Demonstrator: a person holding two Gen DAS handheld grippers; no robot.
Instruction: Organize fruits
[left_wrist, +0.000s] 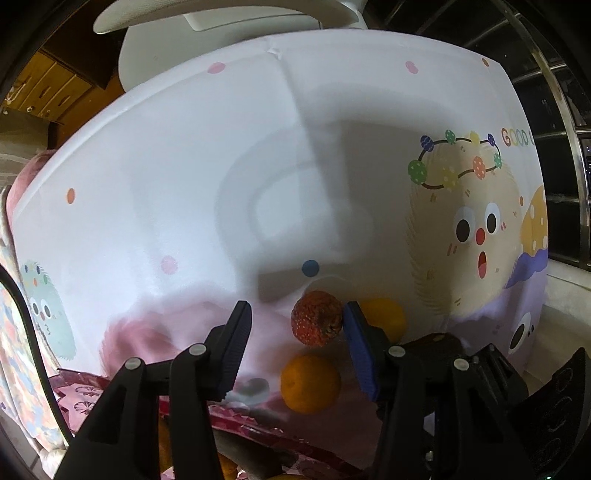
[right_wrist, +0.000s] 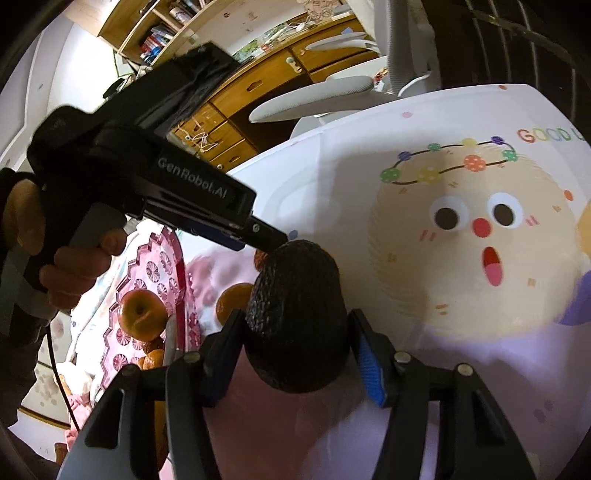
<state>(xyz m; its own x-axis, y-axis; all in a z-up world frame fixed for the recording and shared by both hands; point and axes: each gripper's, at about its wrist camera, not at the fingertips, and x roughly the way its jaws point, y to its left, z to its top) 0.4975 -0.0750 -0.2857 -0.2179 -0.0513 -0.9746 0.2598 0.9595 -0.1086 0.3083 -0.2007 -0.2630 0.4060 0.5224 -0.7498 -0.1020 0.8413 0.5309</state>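
Covering the table, a white cartoon-printed cloth (right_wrist: 424, 122) carries a pink faceted plastic tray (right_wrist: 162, 266) near its left edge. The right gripper (right_wrist: 295, 343) clamps a dark pebbled avocado (right_wrist: 295, 314). The left gripper (left_wrist: 295, 328) stands unclenched, its right pad touching a red strawberry (left_wrist: 316, 321) between two oranges (left_wrist: 310, 384) beside the tray.

The cloth (left_wrist: 221, 166) on the desk was white with small coloured dots and a beige cartoon face (right_wrist: 476, 236). The avocado (right_wrist: 295, 317) was dark and bumpy, the strawberry (left_wrist: 317, 322) red, the oranges (left_wrist: 309, 384) orange, the tray (right_wrist: 155, 280) pink with a flower pattern.
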